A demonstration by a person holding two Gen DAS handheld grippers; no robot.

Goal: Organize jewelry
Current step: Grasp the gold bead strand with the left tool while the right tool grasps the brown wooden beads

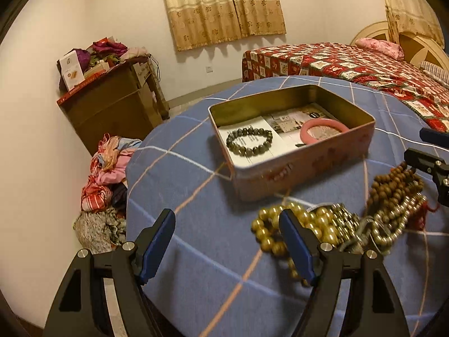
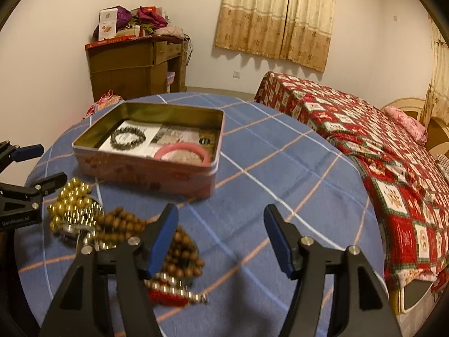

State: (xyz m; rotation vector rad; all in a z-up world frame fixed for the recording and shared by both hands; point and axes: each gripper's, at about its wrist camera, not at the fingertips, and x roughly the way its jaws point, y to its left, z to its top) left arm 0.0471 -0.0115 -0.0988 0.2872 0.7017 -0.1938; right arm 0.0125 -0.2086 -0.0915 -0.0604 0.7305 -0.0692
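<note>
The only lettering I can half read is a small white word on the black body of my left tool (image 2: 21, 165), left of the tin (image 2: 146, 171); it looks like "GenRobot.AI", though blurred. The printed paper (image 1: 283, 129) lining the tin and the white box (image 2: 108, 25) on the cabinet beyond it carry print too small to read.

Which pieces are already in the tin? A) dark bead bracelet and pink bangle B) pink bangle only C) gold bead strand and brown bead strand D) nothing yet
A: the dark bead bracelet and the pink bangle lie inside the tin; the other strands sit on the cloth.
</note>
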